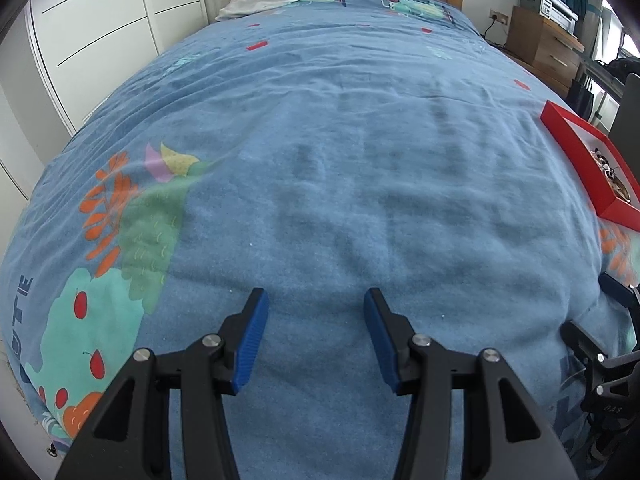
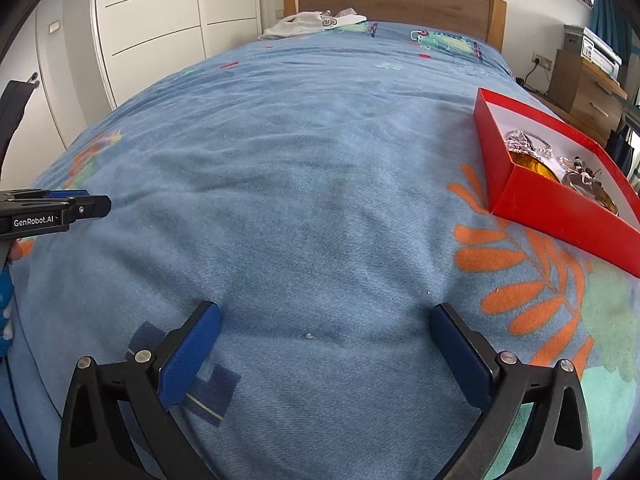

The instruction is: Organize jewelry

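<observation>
I'm holding both tools low over the near end of the bed point(image 1: 320, 140), and neither one is carrying anything. The left tool point(image 1: 316, 336) is standing moderately apart, blue pads facing each other across bare blanket. The right tool point(image 2: 326, 356) is spread wide, again with only blanket between its fingers.

The jewelry point(image 2: 560, 164) is sitting inside the red box point(image 2: 560, 208), which is lying open on the right side of the bed, further in than my right tool and off to its right. I'm making out a silvery, sparkly piece toward the far end of the box, something amber beside it, and a tangle of beads and thin wire nearer the right wall. From the left wrist I'm only catching the box's corner at the right edge, with a few beads showing.

Nothing loose is showing on the blanket itself, apart from a tiny pale speck between the right tool's fingers, too small for me to call.

So I'm reading this two ways: either the pieces are gathered in the box and the sorting is wrapping up, or they're waiting there in a heap to be laid out. The pictures aren't settling which, and I'm not calling a reach while that is open. Any approach to that box would need care, since the chains look tangled and fine
</observation>
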{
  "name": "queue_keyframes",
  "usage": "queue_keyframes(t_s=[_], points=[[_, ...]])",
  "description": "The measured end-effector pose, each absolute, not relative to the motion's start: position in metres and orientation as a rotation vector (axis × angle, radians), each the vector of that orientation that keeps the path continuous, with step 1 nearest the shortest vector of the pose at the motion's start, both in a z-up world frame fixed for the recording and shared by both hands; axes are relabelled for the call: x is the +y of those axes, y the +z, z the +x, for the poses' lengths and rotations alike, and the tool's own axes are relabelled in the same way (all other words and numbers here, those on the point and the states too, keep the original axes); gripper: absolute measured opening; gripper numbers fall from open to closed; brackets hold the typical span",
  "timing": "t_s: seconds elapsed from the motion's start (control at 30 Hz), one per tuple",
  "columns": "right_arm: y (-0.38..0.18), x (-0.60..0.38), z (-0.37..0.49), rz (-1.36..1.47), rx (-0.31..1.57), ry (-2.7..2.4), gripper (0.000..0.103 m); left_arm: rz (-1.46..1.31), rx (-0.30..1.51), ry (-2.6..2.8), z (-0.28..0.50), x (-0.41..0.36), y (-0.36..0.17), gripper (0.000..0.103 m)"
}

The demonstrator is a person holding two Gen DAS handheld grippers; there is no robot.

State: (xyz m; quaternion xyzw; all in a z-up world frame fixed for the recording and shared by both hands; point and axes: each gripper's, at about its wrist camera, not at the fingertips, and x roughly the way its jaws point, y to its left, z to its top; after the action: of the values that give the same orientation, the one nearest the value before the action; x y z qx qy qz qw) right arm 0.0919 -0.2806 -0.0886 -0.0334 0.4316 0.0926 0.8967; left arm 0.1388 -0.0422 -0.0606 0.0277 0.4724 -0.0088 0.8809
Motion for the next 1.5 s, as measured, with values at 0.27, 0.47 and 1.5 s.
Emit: queue_keyframes(t_s=[0.27,0.47,1.5], points=[[-0.076,-0.281,0.089,-0.033,0.946,0.153,0.102,0.042,0.979,-0.121,0.123,-0.058,-0.051,0.048],[-0.059,-0.289,0.064,0.042,0.978,0.072,0.102,0.065,0.989,-0.142,0.099,-0.075,-0.044,0.048],[0.025,-0.303,-0.037,0.074,0.791,-0.053,0.102,0.128,0.848,-0.216,-0.004,-0.123,0.018,0.056]])
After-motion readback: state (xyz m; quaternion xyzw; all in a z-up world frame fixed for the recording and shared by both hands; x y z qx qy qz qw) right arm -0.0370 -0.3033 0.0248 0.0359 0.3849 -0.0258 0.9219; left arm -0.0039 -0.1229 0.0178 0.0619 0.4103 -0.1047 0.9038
